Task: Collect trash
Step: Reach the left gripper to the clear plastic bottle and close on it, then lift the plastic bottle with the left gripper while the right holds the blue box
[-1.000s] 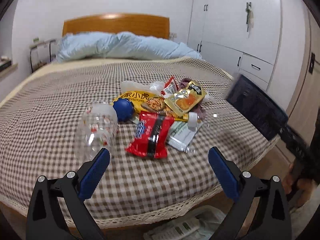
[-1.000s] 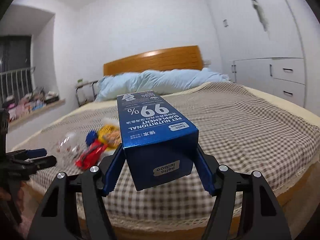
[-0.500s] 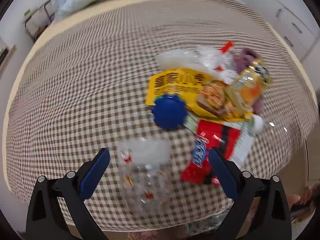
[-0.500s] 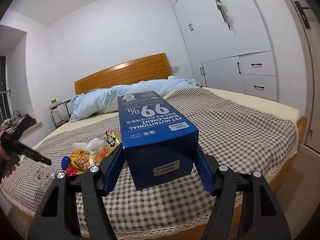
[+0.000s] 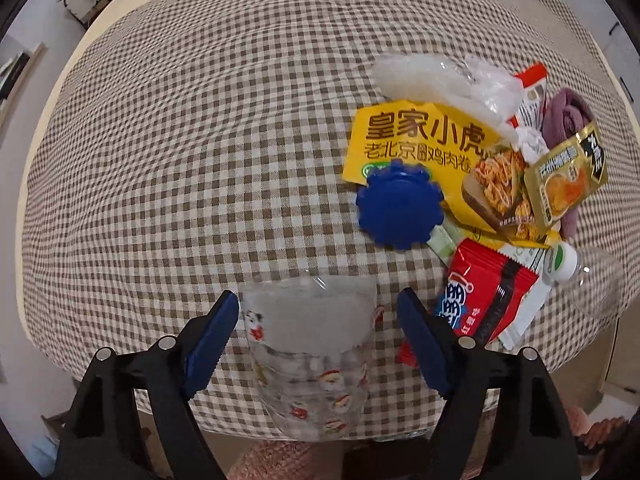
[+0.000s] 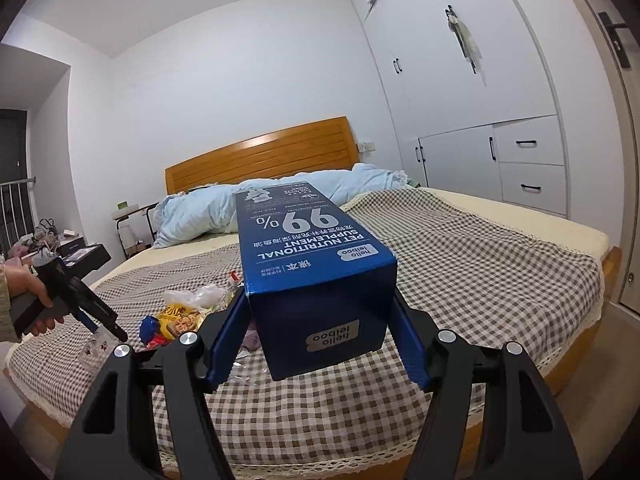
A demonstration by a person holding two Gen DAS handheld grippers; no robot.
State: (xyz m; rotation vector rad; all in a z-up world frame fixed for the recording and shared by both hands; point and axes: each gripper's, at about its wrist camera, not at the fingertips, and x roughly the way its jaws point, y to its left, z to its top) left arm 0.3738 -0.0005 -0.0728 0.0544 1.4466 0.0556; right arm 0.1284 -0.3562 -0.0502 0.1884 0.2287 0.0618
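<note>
Left wrist view looks straight down on the left gripper, whose blue fingers have just been closing and now straddle a clear plastic bottle printed with small red and white figures. The left finger lies right at the bottle's side and the right finger stands a little off it, so the fingers are open around the bottle rather than clamped on it. The bottle lies on its side near the edge of the bed, its long axis running from the edge toward the middle of the bed.

Just beyond it lies the rest of the litter: a blue scalloped cap, a yellow snack bag with Chinese print, a red wrapper, a gold sachet, crumpled clear plastic and a second clear bottle with a white cap.

Right wrist view shows the right gripper pointing nearly level, its fingers pressed against both sides of a blue carton marked "PET NUTRITIONAL SUPPLEMENT". The carton's long axis points away from the camera toward the headboard.

A brown checked cover lies over the bed, with a pale blue duvet by the headboard, white wardrobes to the right, and a hand holding the left gripper at the far left.
</note>
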